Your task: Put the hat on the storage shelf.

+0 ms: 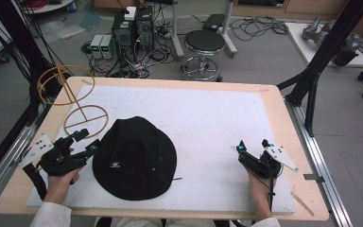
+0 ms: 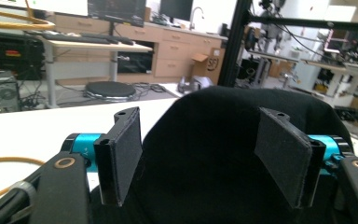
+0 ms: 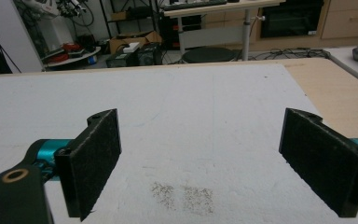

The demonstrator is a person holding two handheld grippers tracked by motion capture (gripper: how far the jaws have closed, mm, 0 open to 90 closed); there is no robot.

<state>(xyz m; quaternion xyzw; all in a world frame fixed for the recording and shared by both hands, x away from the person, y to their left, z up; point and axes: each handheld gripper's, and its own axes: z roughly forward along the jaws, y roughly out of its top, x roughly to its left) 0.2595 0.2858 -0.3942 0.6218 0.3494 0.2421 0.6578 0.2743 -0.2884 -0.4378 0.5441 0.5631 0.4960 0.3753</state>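
A black bucket hat lies crown up on the white mat, left of centre. My left gripper rests just left of the hat's brim, open, jaws pointed at it. In the left gripper view the hat rises right behind the spread jaws of the left gripper, with nothing clamped. My right gripper sits at the mat's right front, open, far from the hat. In the right gripper view the right gripper has bare mat between its wide-apart pads.
A wooden wire hat stand with two rings stands at the table's back left corner. The wooden table edge borders the mat. Beyond the table are a stool, computer boxes and cables on the floor.
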